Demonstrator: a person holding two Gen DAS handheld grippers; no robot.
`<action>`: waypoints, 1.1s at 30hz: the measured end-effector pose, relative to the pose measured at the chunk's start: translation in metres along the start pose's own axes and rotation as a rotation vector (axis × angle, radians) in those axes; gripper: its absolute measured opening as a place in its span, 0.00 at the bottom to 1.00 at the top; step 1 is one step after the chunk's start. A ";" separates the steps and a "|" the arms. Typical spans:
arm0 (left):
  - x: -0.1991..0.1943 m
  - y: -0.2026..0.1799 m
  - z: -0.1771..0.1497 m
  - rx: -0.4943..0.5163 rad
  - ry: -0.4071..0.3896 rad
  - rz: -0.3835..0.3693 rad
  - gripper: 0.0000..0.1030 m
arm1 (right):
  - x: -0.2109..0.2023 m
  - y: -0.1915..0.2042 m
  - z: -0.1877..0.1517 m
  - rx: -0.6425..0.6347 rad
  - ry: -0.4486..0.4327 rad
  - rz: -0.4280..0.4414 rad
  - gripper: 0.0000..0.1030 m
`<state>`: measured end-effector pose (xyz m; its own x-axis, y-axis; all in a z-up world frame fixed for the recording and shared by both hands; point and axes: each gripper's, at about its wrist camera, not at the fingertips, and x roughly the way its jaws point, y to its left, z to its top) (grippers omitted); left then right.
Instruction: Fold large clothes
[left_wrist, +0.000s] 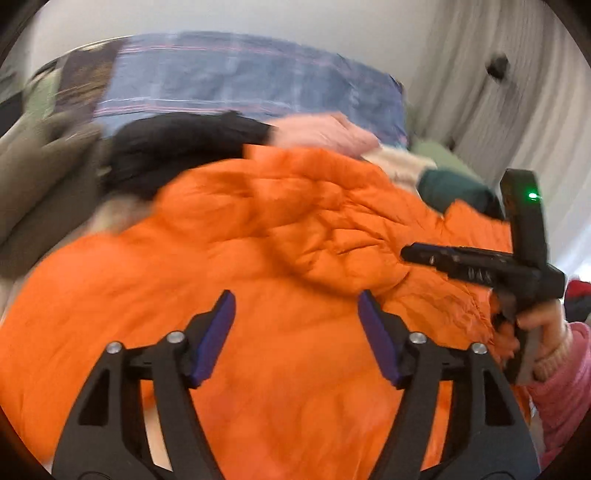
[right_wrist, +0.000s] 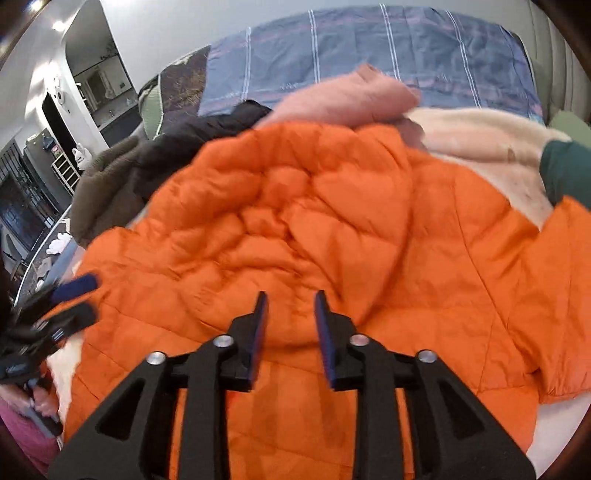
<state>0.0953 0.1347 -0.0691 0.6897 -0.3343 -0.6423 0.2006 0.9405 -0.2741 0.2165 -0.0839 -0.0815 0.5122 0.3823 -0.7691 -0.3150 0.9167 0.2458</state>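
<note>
Bed (right_wrist: 424, 51) with a blue striped cover fills the background; I count one orange quilted jacket (right_wrist: 295, 206) spread across it in front of both cameras. Behind it I log a heap: one black garment (left_wrist: 177, 144), one pink (right_wrist: 343, 99), one cream (right_wrist: 480, 136), one dark green (right_wrist: 565, 170). My left hand-held gripper (left_wrist: 295, 325) has its jaws spread wide, nothing between them. My right hand-held gripper (right_wrist: 290, 332) is parted more narrowly over the jacket, also empty.
</note>
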 end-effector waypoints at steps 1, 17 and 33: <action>-0.015 0.014 -0.010 -0.040 -0.012 0.019 0.69 | 0.003 0.006 0.004 0.002 -0.004 -0.002 0.35; -0.147 0.190 -0.167 -0.702 -0.080 0.252 0.73 | 0.063 0.025 -0.028 -0.047 -0.014 -0.039 0.44; -0.128 0.262 -0.160 -1.062 -0.267 0.252 0.07 | 0.054 0.013 -0.037 -0.009 -0.036 0.017 0.46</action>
<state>-0.0520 0.4147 -0.1736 0.7795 0.0019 -0.6264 -0.5722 0.4090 -0.7108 0.2105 -0.0551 -0.1421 0.5349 0.4016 -0.7434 -0.3306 0.9091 0.2533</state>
